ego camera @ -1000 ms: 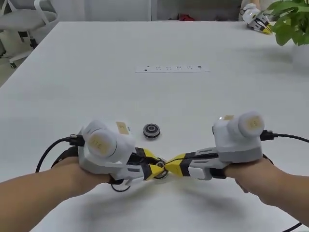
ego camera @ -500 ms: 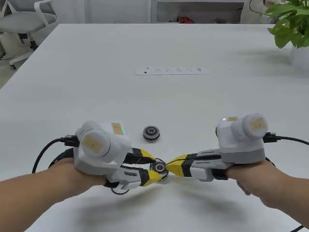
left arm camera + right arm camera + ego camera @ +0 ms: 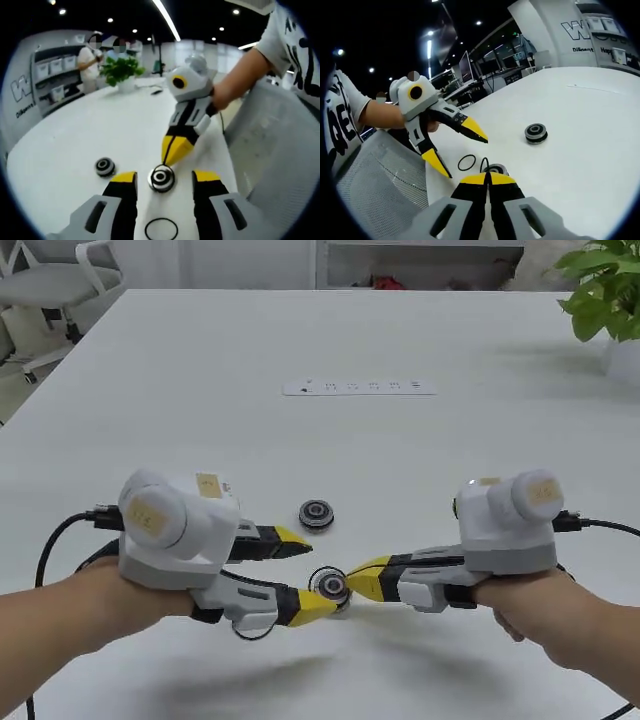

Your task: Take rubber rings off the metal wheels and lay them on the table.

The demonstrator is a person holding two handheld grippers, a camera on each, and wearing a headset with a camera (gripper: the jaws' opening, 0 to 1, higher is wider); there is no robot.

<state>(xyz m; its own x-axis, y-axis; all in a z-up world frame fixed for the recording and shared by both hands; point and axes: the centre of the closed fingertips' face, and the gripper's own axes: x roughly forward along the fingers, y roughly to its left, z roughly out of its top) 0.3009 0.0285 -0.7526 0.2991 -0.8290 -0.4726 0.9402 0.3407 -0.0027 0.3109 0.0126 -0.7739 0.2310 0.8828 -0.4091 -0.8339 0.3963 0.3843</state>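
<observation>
A small metal wheel (image 3: 329,585) (image 3: 161,178) sits on the white table (image 3: 400,460) between the spread jaws of my left gripper (image 3: 308,572) (image 3: 165,176), which is open and not touching it. My right gripper (image 3: 355,580) (image 3: 487,177) is shut at the wheel's edge, pinching a thin black rubber ring (image 3: 484,162) that loops up from the wheel. A loose rubber ring (image 3: 161,229) (image 3: 466,162) lies flat near the left gripper. A second wheel (image 3: 316,514) (image 3: 105,166) (image 3: 536,132) with its black ring on rests a little farther away.
A white power strip (image 3: 360,388) lies at mid-table. A potted plant (image 3: 600,290) stands at the far right corner and a chair (image 3: 50,290) beyond the left edge. Cables trail from both grippers toward me.
My left gripper, shut on the wheel a second ago, has opened and drawn back to the left. The right gripper stays shut at the wheel.
</observation>
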